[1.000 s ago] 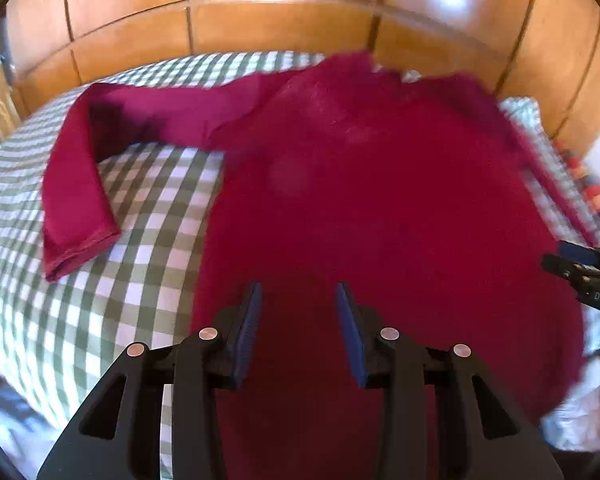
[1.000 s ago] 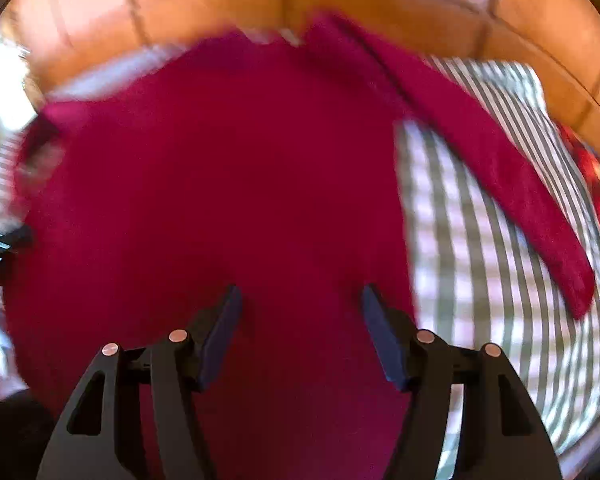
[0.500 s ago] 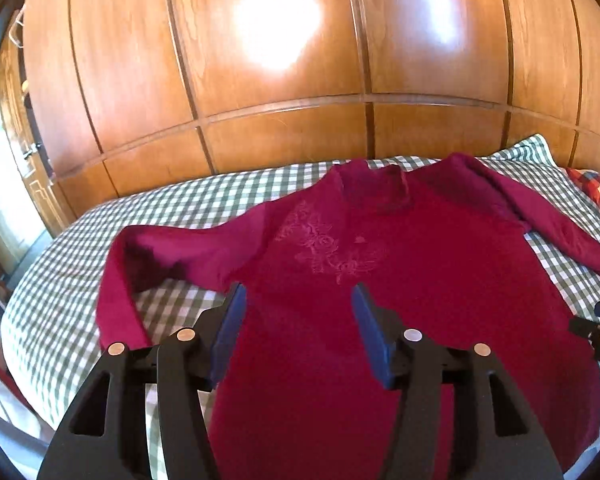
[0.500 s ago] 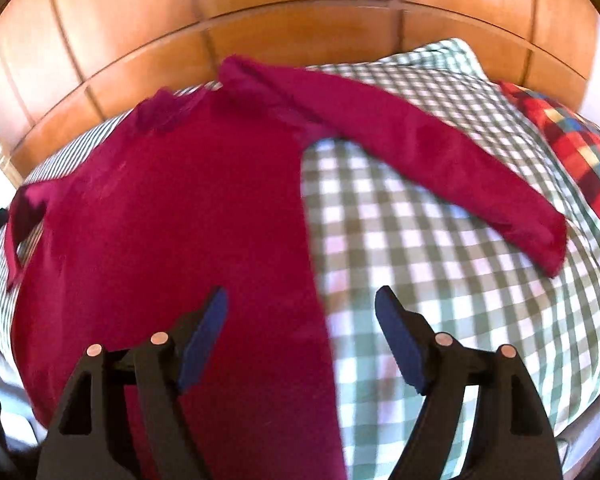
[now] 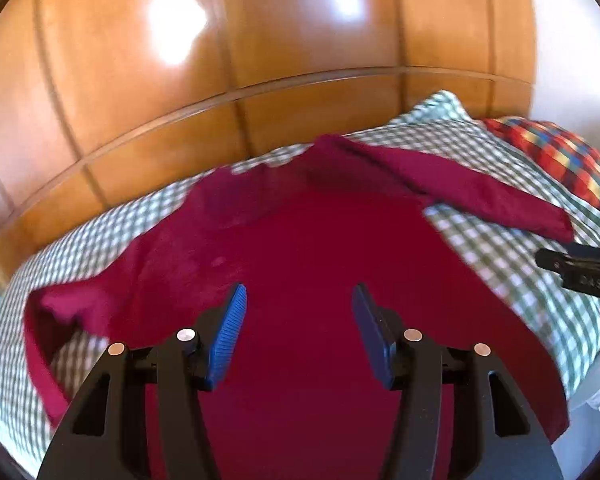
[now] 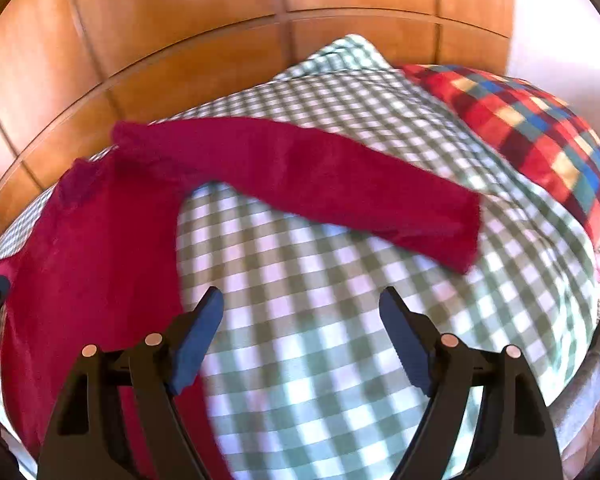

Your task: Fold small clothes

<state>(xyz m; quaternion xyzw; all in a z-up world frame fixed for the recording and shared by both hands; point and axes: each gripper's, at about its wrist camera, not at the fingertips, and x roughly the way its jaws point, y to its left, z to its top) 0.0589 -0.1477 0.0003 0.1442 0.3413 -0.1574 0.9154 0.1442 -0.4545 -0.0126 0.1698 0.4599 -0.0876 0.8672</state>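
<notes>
A dark red long-sleeved sweater [image 5: 320,264] lies flat on a green-and-white checked bed cover [image 5: 516,276], both sleeves spread out. My left gripper [image 5: 298,332] is open and empty above the sweater's lower body. My right gripper [image 6: 302,340] is open and empty above the bare cover, right of the sweater's body [image 6: 96,256]; the right sleeve [image 6: 332,188] stretches across ahead of it, its cuff to the right. The right gripper also shows at the right edge of the left wrist view [image 5: 580,276].
A glossy wooden panel wall [image 5: 260,80] stands right behind the bed. A red, blue and yellow checked pillow [image 6: 540,128] lies at the far right. The bed's edge curves along the right [image 6: 588,364].
Both grippers have swung to the right and opened wider. The right one has moved off the sweater's body to over the bare cover. The sweater has not moved.
</notes>
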